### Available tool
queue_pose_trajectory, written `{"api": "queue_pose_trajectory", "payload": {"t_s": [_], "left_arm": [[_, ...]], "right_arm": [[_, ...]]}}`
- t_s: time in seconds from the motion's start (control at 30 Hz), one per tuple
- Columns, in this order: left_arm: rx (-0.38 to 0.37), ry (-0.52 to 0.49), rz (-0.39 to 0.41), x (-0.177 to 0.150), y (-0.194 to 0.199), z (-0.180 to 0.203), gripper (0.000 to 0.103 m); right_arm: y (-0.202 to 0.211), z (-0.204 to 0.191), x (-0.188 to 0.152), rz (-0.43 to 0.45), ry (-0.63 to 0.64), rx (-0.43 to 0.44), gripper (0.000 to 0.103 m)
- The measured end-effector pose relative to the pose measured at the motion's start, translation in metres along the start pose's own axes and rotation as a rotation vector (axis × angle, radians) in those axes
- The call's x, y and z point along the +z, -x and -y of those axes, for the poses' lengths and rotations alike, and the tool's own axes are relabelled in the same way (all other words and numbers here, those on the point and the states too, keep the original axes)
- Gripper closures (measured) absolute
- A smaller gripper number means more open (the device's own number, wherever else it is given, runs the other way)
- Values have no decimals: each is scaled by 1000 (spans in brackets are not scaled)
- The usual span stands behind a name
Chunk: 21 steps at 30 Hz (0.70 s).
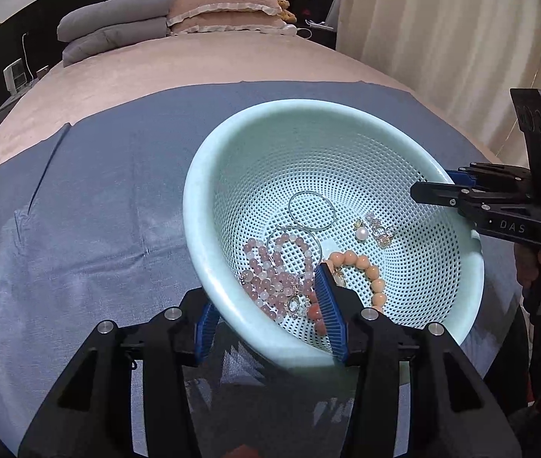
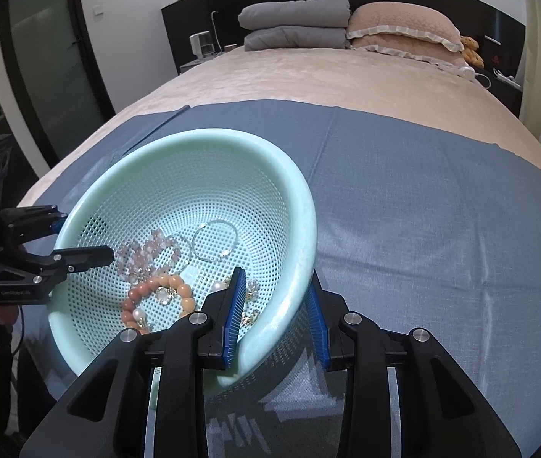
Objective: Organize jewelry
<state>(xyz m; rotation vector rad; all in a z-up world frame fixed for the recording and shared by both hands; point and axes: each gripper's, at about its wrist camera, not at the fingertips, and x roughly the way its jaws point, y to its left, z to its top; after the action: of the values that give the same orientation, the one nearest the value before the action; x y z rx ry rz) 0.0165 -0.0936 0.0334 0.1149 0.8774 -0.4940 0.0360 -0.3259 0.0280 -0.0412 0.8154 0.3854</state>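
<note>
A wide bed (image 2: 346,87) with a beige cover fills the scene, and a blue-grey cloth (image 2: 442,229) is spread across its near end. At the head of the bed, far beyond the basket, lie folded grey quilts (image 2: 295,23) and a frilled pink pillow (image 2: 404,26). A pale green perforated basket (image 1: 232,160) is held tilted above the cloth, gripped from two opposite sides. The left gripper (image 1: 270,328) straddles the basket's near rim in its own camera — one blue pad inside the bowl, the other outside under the wall — its jaws part-way closed and clamped on that rim. The right gripper (image 2: 276,324) grips the opposite rim the same way, jaws narrower, one pad inside and one outside. The jewelry lies loose in the low part of the basket: a pink beaded necklace (image 1: 278,274) heaped near the left gripper's inner pad, an orange bead bracelet (image 1: 369,271) beside it, thin silver hoops (image 1: 312,210) further up the basket floor, and a small pearl earring cluster (image 1: 373,229) toward the right gripper's side.
</note>
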Motion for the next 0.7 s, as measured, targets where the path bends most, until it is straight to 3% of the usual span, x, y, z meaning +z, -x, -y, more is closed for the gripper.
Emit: {"api": "queue_pose_trajectory", "payload": {"t_s": [0.07,0.1,0.13,0.17,0.27,0.3,0.43,0.7], "left_arm": [[2,-1,4,1,1,0,51],[2,-4,11,2,2,-1,47],[6,-10,23,4,4,0,36],[8,-16,34,4,8,1,27],[28,-28,58,7,17,6,14],[42,-28,63,8,19,5,12],[62,-11,95,7,32,4,6],[113,-31,112,-7,45,9,6]], "right_arm": [[-2,0,0,-3,-1,-2,71],[-3,0,-1,-3,0,-3,59],[-3,-1,-2,-2,3,-6,50],[-2,-1,-2,1,7,-8,32],[2,-2,-3,22,11,-14,25],[4,-1,-2,25,8,-20,17],[15,5,-6,44,-8,-30,17],[36,13,-24,66,-21,-46,17]]}}
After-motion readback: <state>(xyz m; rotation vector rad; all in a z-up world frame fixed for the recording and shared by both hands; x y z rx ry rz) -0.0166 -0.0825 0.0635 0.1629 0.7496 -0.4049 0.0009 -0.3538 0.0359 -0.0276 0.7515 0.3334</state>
